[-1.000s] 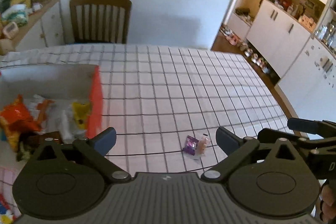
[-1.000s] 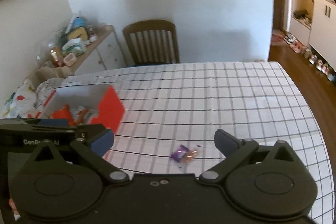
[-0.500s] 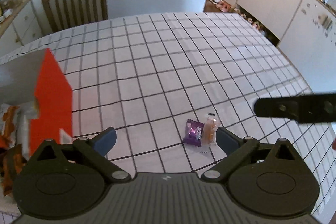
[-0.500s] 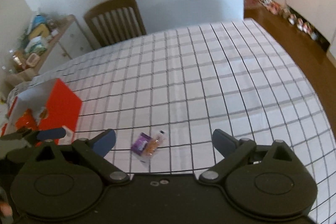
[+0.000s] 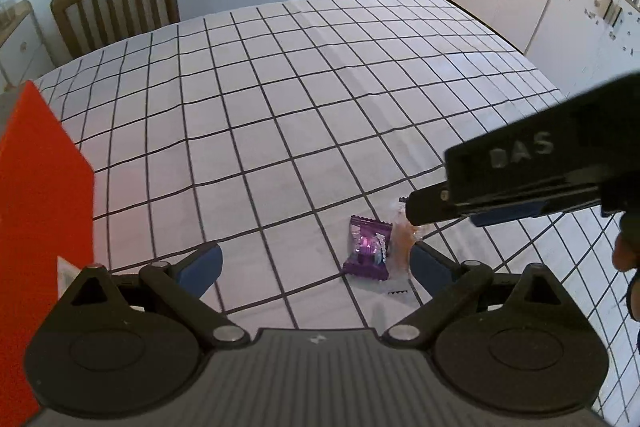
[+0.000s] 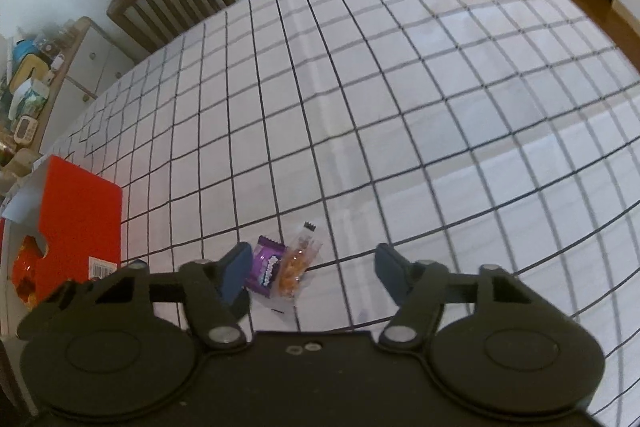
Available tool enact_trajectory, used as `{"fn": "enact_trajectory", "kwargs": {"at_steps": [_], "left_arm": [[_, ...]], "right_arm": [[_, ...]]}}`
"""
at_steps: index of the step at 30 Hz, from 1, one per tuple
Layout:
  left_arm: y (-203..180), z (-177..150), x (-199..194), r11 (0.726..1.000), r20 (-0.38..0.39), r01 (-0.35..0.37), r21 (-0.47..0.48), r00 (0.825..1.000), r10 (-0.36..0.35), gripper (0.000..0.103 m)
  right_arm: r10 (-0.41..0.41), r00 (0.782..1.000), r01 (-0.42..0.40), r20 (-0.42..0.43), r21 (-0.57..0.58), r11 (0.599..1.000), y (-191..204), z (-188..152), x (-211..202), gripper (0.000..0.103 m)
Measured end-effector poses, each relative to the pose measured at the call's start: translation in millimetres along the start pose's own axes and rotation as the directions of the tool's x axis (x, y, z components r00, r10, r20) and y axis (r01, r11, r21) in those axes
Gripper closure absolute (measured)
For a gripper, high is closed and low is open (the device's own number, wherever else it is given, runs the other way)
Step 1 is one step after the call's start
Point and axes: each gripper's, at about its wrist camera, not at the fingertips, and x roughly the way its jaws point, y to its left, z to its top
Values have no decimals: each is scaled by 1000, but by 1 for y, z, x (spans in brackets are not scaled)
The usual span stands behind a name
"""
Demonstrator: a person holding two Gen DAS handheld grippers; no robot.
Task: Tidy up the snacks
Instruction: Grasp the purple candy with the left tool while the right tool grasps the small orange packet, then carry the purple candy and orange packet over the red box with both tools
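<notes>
Checked counter [image 6: 400, 107] carries two candies [image 6: 280, 267] at six o'clock; both hand-held grippers came down: right hand-held gripper [image 6: 310, 269], jaws just narrowing, empty, brackets them, left hand-held gripper [image 5: 316, 267] gapes.

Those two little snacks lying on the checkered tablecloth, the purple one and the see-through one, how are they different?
The purple candy wrapper is solid coloured and hides what is inside, while the clear snack packet shows orange pieces through its plastic. The purple one looks wider and squarer; the clear one is narrower and longer. The purple one lies nearer the red box, the clear one on its far side. Both are small sealed packets with zigzag ends, lying flat side by side on the tablecloth.
</notes>
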Motion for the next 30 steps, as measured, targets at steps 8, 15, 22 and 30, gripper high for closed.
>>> {"fn": "enact_trajectory", "kwargs": {"at_steps": [8, 15, 22, 30], "left_arm": [[1, 1, 14, 1000, -21, 14, -2, 1000, -14, 14], [-7, 1, 21, 1000, -24, 26, 13, 999, -26, 28], [-16, 3, 22, 999, 1, 20, 49, 1000, -20, 58], [-18, 11, 26, 999, -29, 31, 32, 999, -30, 82]], "right_arm": [[-18, 999, 19, -36, 35, 999, 10, 5, 21, 72], [-37, 997, 36, -68, -11, 999, 20, 4, 37, 89], [-52, 997, 51, -47, -31, 998, 16, 4, 35, 92], [-55, 998, 56, -35, 12, 998, -7, 4, 23, 93]]}}
